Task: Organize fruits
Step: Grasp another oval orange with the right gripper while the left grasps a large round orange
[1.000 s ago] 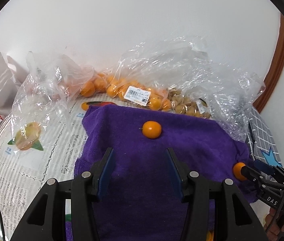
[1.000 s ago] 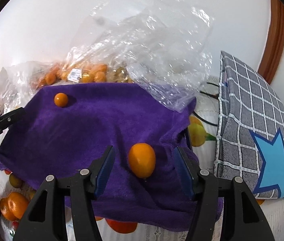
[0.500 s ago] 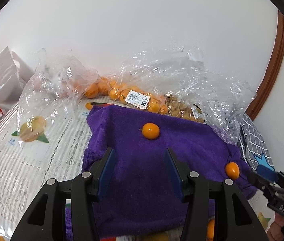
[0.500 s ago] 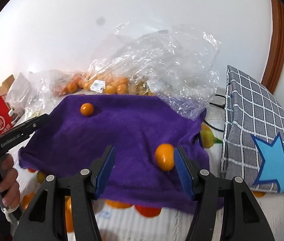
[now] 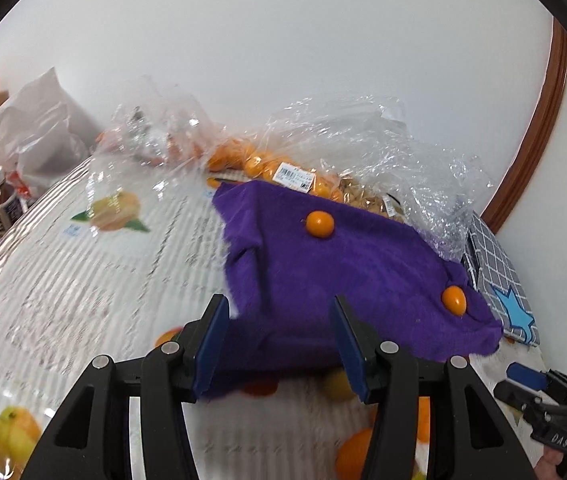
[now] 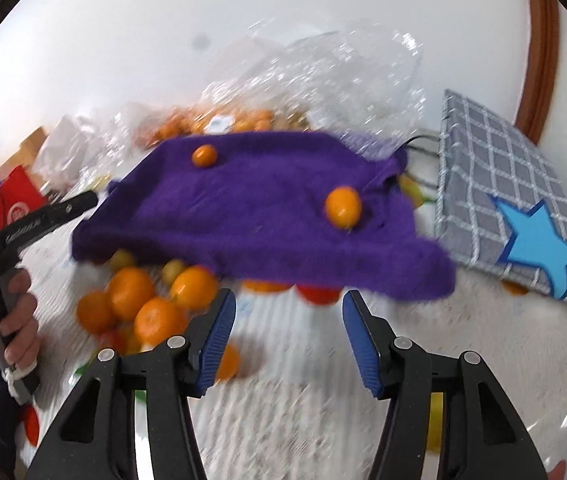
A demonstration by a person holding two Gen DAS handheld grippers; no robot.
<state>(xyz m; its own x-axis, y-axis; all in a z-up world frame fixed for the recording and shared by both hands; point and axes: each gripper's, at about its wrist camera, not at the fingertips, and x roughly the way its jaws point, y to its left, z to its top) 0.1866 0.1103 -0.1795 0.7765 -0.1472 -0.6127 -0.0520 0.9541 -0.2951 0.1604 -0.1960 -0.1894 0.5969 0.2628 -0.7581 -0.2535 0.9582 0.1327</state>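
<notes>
Both grippers, left point(image 5: 279, 338) and right point(image 6: 289, 334), stand apart and empty. Two kumquats point(image 6: 343, 207) rest on the cloth point(image 6: 251, 216) ahead of your right gripper; loose oranges point(image 6: 151, 300) lie ahead-left. Approach low, straddle one fruit, squeeze gently.

purple towel point(image 6: 251, 216) mid-frame, two kumquats point(image 6: 204, 156) on it | loose oranges point(image 6: 131, 292) lower left | right gripper point(image 6: 287, 336) wide open, bottom centre
</notes>
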